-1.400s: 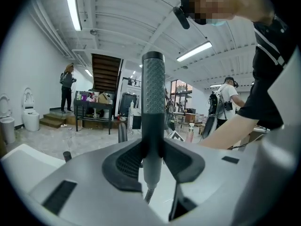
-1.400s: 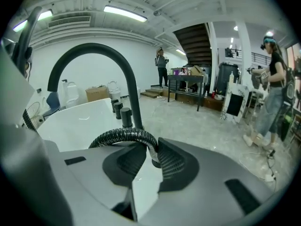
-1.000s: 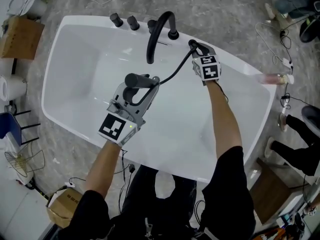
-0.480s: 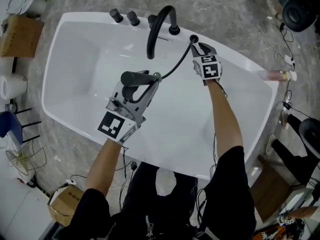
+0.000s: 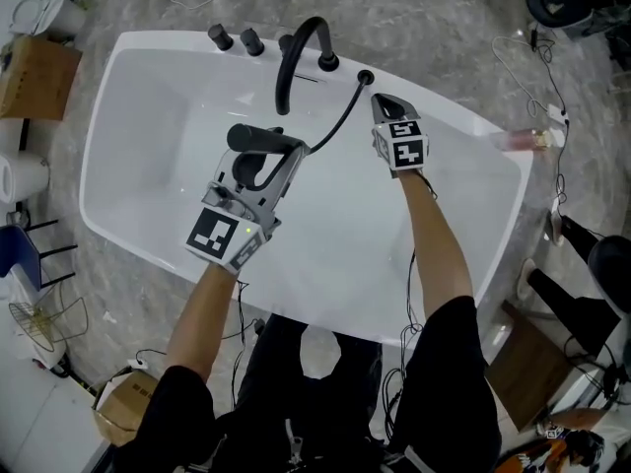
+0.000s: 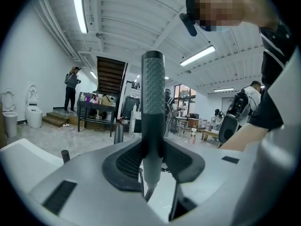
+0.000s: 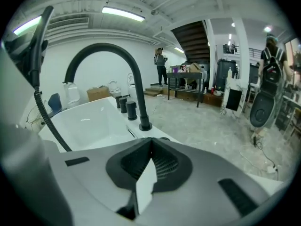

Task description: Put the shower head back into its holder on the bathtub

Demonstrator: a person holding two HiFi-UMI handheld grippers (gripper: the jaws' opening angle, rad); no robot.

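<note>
The shower head (image 5: 252,139) is being gripped by its handle in the left gripper (image 5: 268,166) above the bathtub (image 5: 128,116) basin, apart from its holder (image 5: 366,77) on the rim. The right gripper (image 5: 384,103), just beside the holder, has just been closing and is seen shut on nothing. The carry back is judged under way. Next, the handle's hose end is to be lined up over the holder and lowered.

Head view: steeply downward, above the whole bathtub (image 5: 148,146). Gripper views: low, close, facing outward across the room; right one and head view share the faucet (image 7: 106,46).
</note>
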